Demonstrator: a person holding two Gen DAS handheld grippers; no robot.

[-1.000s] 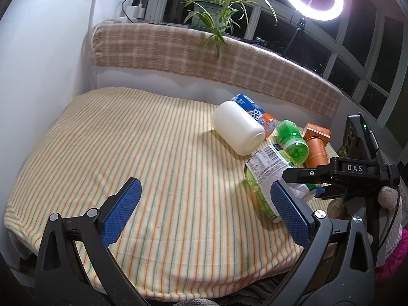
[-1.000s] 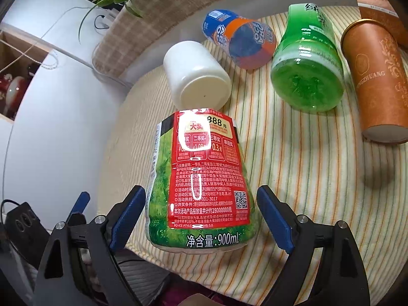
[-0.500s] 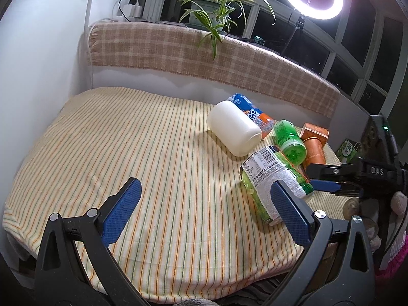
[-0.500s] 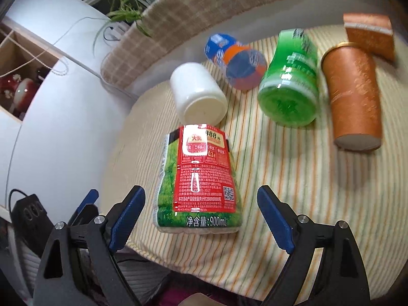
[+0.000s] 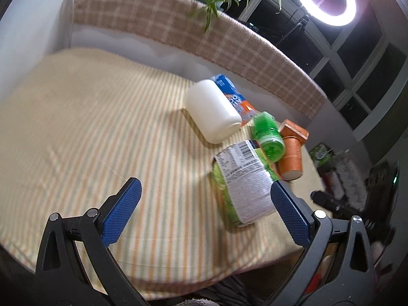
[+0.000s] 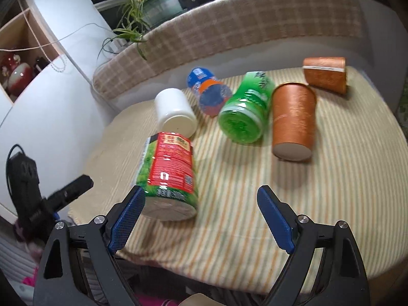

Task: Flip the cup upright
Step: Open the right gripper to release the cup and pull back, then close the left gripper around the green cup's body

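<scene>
An orange paper cup point(image 6: 293, 119) lies on its side on the striped cloth, base toward me; it also shows in the left wrist view point(image 5: 292, 156). A second orange cup point(image 6: 325, 74) lies on its side behind it. My right gripper point(image 6: 201, 219) is open and empty, hovering at the near table edge, with a green and red labelled bottle point(image 6: 169, 176) lying by its left finger. My left gripper point(image 5: 204, 215) is open and empty over the near cloth, the same bottle point(image 5: 243, 186) by its right finger.
A white jar point(image 6: 176, 113), a blue and orange bottle point(image 6: 209, 94) and a green bottle point(image 6: 244, 112) lie on their sides left of the cups. A plaid backrest point(image 6: 229, 35) and a potted plant point(image 6: 153, 5) stand behind. The cloth's near edge point(image 6: 229, 278) drops off.
My right gripper has pulled back and swung right, so the labelled bottle now sits by its left finger instead of between the fingers. The left view has tilted and shifted slightly right.
</scene>
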